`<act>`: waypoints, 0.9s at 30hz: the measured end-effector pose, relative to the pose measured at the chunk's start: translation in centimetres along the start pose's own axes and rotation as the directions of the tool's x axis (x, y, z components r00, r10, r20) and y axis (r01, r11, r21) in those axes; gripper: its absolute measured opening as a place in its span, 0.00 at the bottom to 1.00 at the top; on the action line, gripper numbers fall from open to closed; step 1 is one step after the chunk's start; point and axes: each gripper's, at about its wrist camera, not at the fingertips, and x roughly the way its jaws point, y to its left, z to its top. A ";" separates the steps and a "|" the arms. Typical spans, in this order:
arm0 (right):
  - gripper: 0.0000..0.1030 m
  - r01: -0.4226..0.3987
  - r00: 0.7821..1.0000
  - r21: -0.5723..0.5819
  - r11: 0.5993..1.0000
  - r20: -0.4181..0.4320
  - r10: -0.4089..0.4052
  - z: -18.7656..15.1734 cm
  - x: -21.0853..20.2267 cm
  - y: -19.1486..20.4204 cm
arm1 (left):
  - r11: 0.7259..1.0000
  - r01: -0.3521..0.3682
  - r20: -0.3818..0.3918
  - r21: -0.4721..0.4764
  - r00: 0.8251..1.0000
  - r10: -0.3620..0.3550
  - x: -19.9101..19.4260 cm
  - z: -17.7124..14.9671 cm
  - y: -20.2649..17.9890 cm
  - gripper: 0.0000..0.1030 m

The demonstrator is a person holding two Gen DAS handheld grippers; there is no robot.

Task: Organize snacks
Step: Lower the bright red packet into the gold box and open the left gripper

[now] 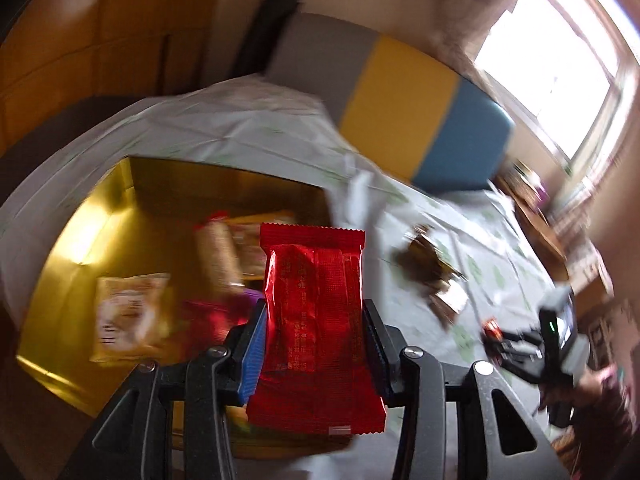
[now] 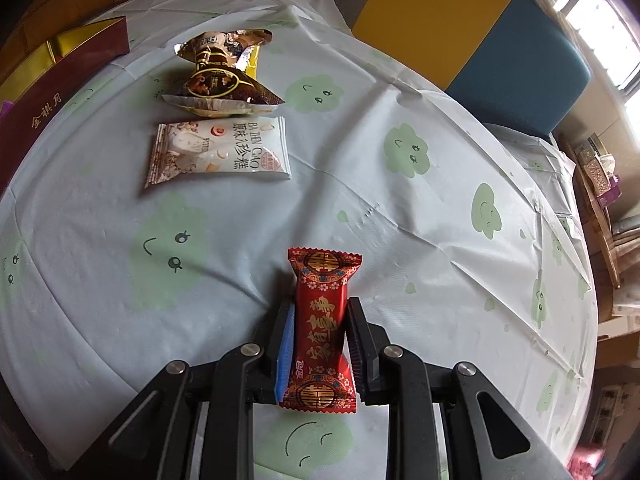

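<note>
1. In our left gripper (image 1: 314,344) we clamp a plain red snack packet (image 1: 316,320) between both pads, holding it upright above the near edge of the gold-lined box (image 1: 80,208).
2. In our right gripper (image 2: 320,344) we pinch a red candy with gold characters (image 2: 322,324), jaws closed tight on its middle, low over the tablecloth (image 2: 400,240).
3. Inside the gold-lined box, beyond the left gripper, we see a pale yellow packet (image 1: 128,316) and a tan bar-shaped packet (image 1: 216,256), both blurred.
4. Right of the box, on the tablecloth, lies a white packet with printed characters (image 2: 218,152).
5. Just beyond it, still right of the box, sits a brown and gold packet (image 2: 224,76) on top of another wrapper.
6. Far past the box we see 1 cushion, its yellow (image 2: 432,24) and blue (image 2: 520,76) panels side by side.
</note>
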 end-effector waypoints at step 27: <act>0.25 -0.001 1.000 0.009 1.000 -0.001 0.001 0.1 0.1 0.0 | 0.943 -0.181 -0.157 -0.278 0.977 0.142 7.5 4.7 10.8 0.54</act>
